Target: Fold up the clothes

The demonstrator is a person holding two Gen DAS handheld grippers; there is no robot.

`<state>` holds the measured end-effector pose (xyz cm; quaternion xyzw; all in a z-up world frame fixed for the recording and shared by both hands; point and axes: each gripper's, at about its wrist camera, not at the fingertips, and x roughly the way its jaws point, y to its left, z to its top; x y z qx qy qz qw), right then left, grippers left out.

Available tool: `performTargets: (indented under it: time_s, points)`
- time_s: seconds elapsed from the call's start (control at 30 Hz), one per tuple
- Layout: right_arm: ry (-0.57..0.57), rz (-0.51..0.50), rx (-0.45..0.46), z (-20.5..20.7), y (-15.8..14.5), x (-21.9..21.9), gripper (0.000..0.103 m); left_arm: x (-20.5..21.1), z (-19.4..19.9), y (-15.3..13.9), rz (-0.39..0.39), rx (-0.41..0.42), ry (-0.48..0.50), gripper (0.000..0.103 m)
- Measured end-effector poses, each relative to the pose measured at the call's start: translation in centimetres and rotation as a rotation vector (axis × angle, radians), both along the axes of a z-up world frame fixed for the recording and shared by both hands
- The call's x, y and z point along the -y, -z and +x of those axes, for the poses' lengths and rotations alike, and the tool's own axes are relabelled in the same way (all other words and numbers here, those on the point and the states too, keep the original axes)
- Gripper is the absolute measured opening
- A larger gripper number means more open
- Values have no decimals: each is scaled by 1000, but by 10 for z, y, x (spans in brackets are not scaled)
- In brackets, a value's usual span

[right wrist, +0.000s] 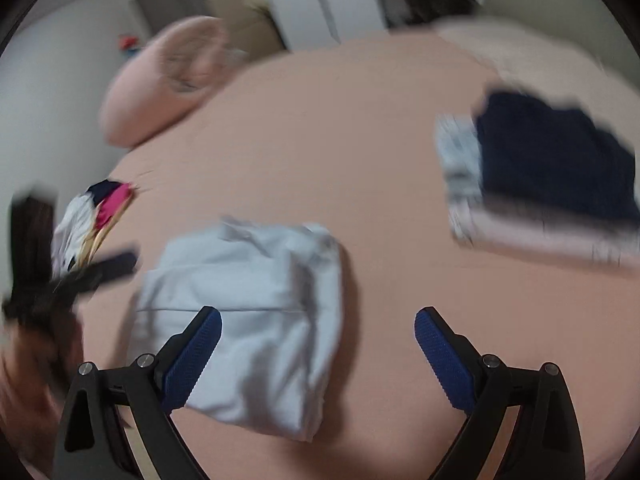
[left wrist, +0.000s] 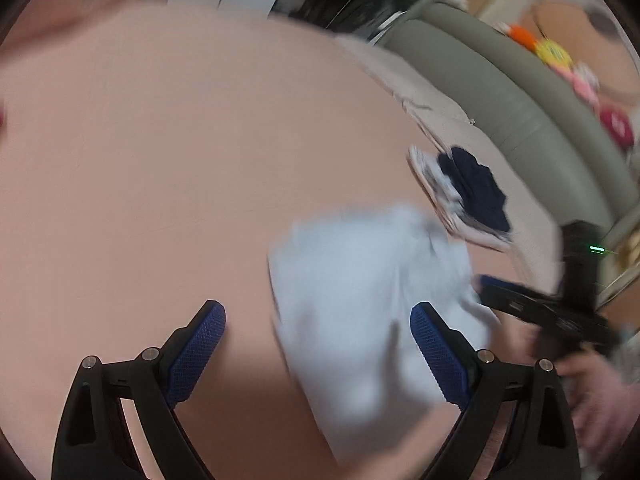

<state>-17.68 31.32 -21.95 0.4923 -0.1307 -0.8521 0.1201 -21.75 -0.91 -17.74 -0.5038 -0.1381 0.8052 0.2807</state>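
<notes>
A folded light blue garment (left wrist: 360, 292) lies on the pink bed sheet (left wrist: 160, 160); it also shows in the right wrist view (right wrist: 256, 304). My left gripper (left wrist: 318, 320) is open and empty, hovering above the garment's left part. My right gripper (right wrist: 318, 324) is open and empty above the garment's right edge. The right gripper also shows in the left wrist view (left wrist: 532, 304), at the garment's far right. The left gripper shows blurred in the right wrist view (right wrist: 80, 276).
A stack of folded clothes with a navy piece on top (right wrist: 556, 168) lies at the right, also seen in the left wrist view (left wrist: 472, 192). A crumpled white, pink and navy heap (right wrist: 92, 220) lies at the left. A pink pillow (right wrist: 160, 80) is behind. A grey sofa (left wrist: 520, 100) borders the bed.
</notes>
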Motion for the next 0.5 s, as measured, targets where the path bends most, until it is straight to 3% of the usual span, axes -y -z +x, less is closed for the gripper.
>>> performTargets:
  time_s: [0.1, 0.27, 0.3, 0.33, 0.37, 0.4, 0.5]
  points:
    - [-21, -128, 97, -10, 27, -1, 97, 9, 15, 19, 68, 66, -38, 95]
    - [-21, -138, 105, -22, 42, 0, 97, 6, 17, 17, 133, 73, -44, 94]
    - [-16, -174, 107, -22, 40, -1, 96, 3, 16, 16, 112, 64, -43, 87]
    - [-12, -233, 110, -15, 32, 1, 95, 1, 16, 16, 102, 61, -41, 65]
    - [-8, -261, 118, -6, 27, 5, 95, -2, 17, 16, 91, 58, -38, 55]
    - [-8, -259, 131, -8, 31, 6, 95, -5, 16, 17, 84, 56, -37, 49]
    - [-12, -254, 170, -12, 43, 7, 95, -10, 15, 19, 97, 61, -40, 49]
